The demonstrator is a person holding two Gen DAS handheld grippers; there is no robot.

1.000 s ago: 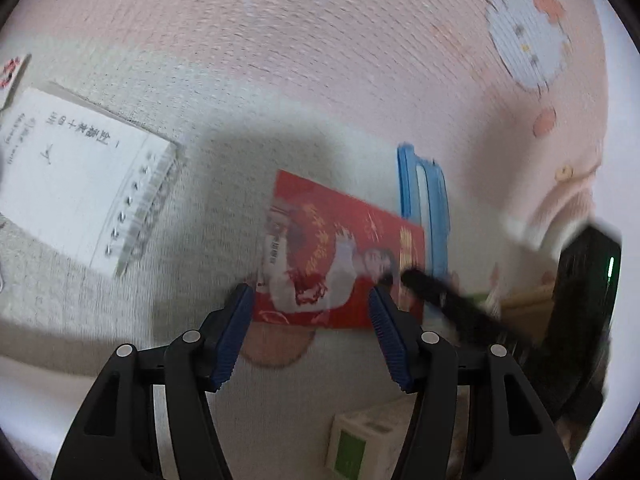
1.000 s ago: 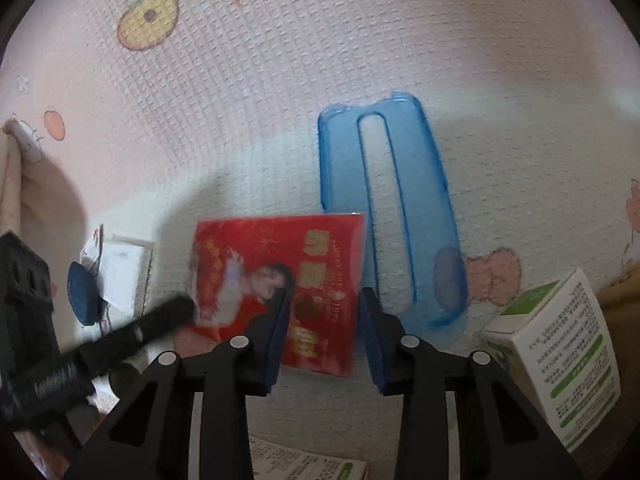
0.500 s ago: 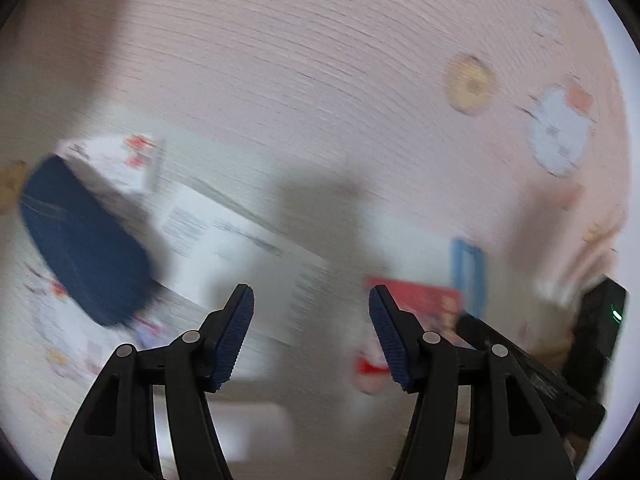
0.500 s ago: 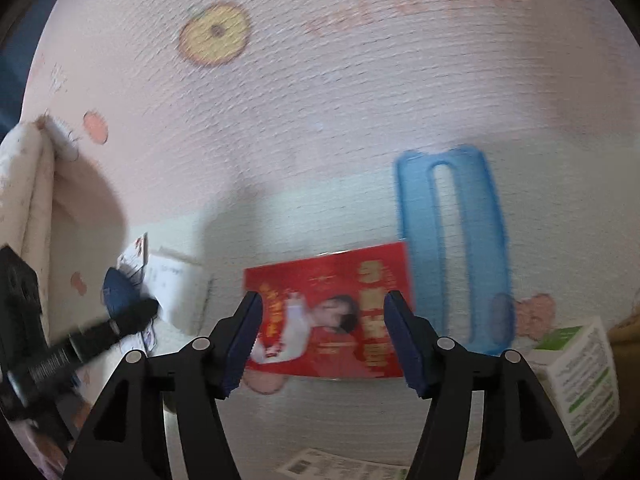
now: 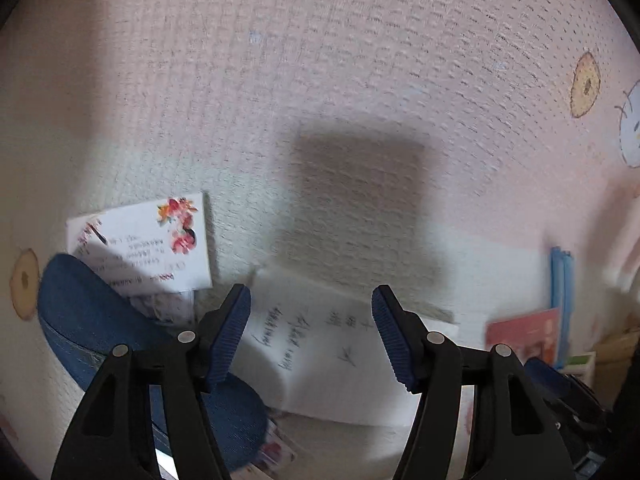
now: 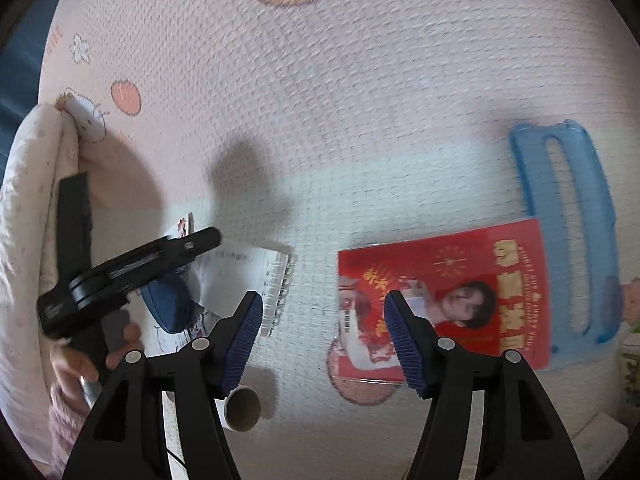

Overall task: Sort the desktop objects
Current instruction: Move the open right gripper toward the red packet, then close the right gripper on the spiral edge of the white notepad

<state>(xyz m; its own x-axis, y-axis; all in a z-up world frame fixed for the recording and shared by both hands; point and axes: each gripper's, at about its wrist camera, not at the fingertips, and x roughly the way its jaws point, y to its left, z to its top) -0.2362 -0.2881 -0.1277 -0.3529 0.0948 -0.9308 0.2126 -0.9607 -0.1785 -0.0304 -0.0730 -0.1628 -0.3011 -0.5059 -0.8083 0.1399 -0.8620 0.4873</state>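
My left gripper hangs over a white spiral notepad with handwriting; its jaws are opening and nothing is between them. A blue denim pouch lies left of it, partly on a flowered white card. My right gripper is open and empty above the pink mat. The red photo card lies flat just right of its right finger. A blue phone case lies beyond the card. In the right wrist view the left gripper reaches over the notepad.
A pale cardboard tube lies near my right gripper's left finger. A folded white cloth borders the mat on the left. A green-and-white box stands at the right edge. A hand holds the left gripper.
The right gripper let go of the red card, opened wide and drew back to the left. The left gripper swung left from the red card to the notepad and pouch.
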